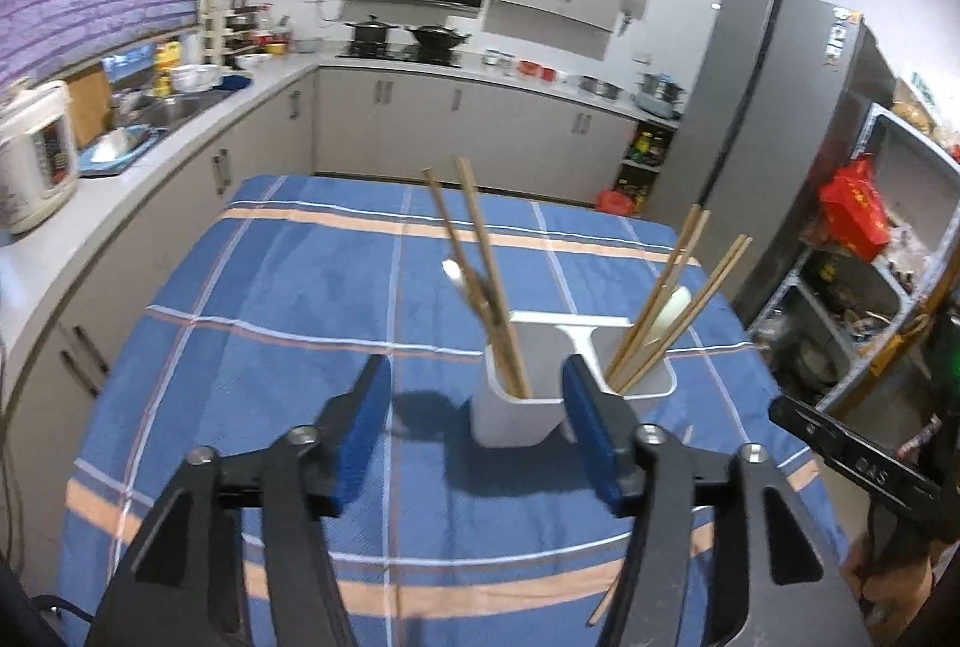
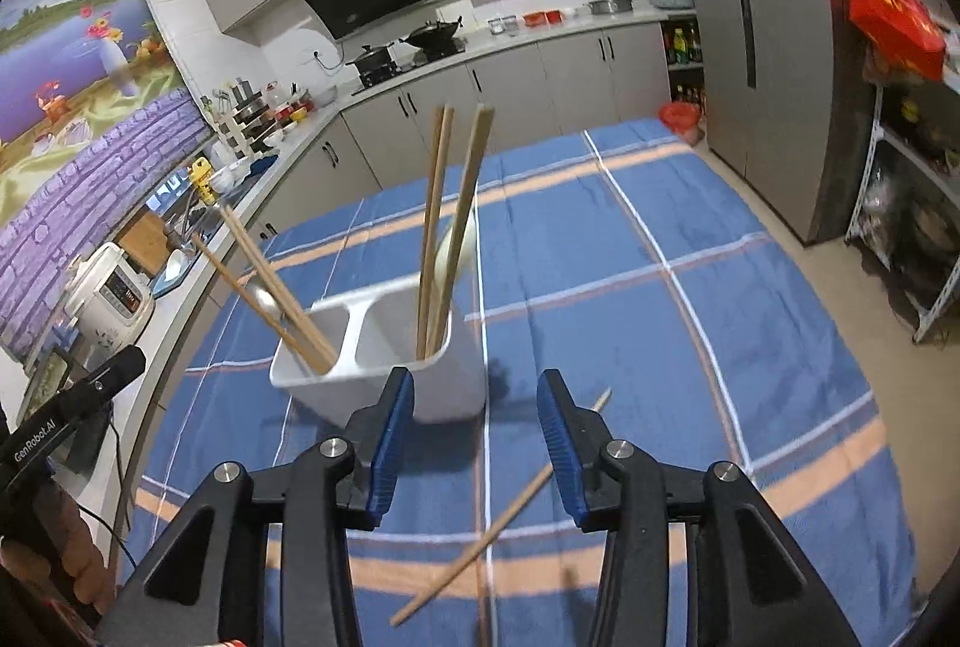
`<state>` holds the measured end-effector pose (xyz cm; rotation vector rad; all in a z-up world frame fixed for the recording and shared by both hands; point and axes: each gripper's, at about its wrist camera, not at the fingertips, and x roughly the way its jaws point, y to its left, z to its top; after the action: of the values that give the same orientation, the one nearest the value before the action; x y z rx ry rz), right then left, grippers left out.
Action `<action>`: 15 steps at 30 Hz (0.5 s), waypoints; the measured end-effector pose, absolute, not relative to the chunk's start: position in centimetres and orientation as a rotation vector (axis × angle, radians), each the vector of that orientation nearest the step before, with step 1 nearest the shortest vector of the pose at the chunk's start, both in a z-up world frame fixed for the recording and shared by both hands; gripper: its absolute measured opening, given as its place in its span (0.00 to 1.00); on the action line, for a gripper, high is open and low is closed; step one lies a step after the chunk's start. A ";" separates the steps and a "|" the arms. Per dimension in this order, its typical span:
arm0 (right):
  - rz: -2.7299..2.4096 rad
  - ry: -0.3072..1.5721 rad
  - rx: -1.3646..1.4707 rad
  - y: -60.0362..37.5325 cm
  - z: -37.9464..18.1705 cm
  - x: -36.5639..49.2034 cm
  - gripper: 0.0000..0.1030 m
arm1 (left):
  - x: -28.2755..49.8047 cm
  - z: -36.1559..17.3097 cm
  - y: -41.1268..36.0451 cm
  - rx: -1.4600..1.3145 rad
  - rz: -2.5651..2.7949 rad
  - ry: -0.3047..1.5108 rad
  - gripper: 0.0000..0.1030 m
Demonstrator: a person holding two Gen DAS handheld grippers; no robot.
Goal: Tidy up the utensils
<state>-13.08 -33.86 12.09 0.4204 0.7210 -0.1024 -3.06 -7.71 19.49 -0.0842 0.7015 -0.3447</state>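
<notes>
one hand-held gripper [image 2: 72, 401] reads "genrobot.ai"; another [image 1: 864, 467] shows unclear letters.

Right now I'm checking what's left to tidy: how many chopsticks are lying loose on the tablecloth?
1. A single chopstick lies on the tablecloth in front of the white holder, below the right gripper. Others could be hidden under the grippers.
</notes>
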 end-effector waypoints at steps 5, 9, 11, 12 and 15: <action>-0.078 0.711 0.415 -32.6 12.3 -15.1 0.47 | -5.0 19.8 -7.0 -0.059 -0.311 0.701 0.61; -0.063 0.694 0.408 -31.5 13.0 -16.2 0.51 | -7.1 20.2 -6.9 -0.033 -0.287 0.683 0.63; -0.056 0.689 0.393 -31.0 13.2 -16.8 0.51 | -8.0 20.4 -6.8 -0.023 -0.278 0.677 0.64; -0.054 0.688 0.385 -30.8 13.3 -17.0 0.51 | -8.3 20.5 -6.8 -0.016 -0.273 0.675 0.64; -0.046 0.684 0.370 -30.2 13.6 -17.7 0.52 | -9.2 20.6 -7.0 0.010 -0.260 0.670 0.65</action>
<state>-17.73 -30.24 13.57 0.3702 0.6840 -0.0460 -9.25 -6.99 20.57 0.0104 0.6698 -0.2600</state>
